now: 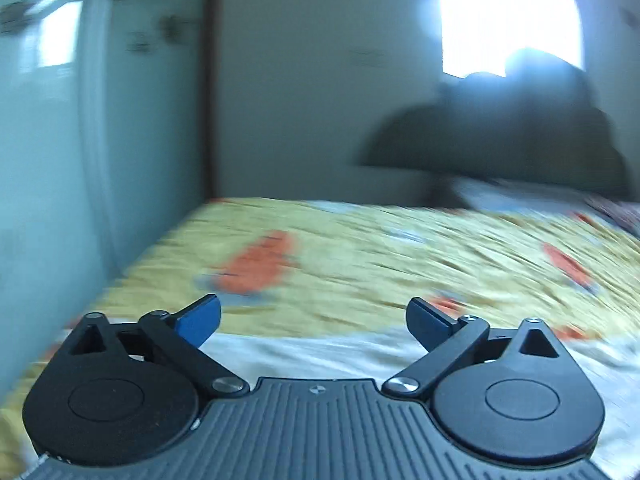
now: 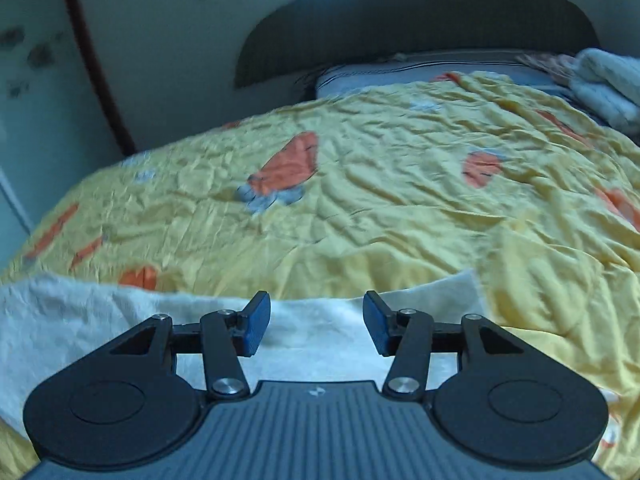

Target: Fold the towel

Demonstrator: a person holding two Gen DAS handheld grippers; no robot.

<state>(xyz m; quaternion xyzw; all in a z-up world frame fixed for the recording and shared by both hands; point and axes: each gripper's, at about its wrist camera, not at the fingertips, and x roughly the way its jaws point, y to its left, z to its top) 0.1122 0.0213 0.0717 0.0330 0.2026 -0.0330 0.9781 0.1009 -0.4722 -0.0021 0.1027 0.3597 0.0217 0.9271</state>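
A white towel [image 2: 80, 320] lies flat on the near part of a bed, its far edge running across the yellow bedspread [image 2: 360, 184]. In the left wrist view the same towel [image 1: 320, 350] shows as a pale strip under the fingers. My left gripper [image 1: 314, 320] is open wide above it, blue pads apart, nothing between them. Over the towel's right part, near its right corner [image 2: 468, 280], my right gripper [image 2: 316, 322] is open too and holds nothing.
The yellow bedspread with orange carrot prints [image 2: 292, 164] covers the bed. A dark headboard [image 2: 400, 32] and a striped pillow [image 2: 420, 68] stand at the far end, with a pale bundled blanket [image 2: 604, 84] at the far right. A wall [image 1: 48, 160] runs along the bed's left side.
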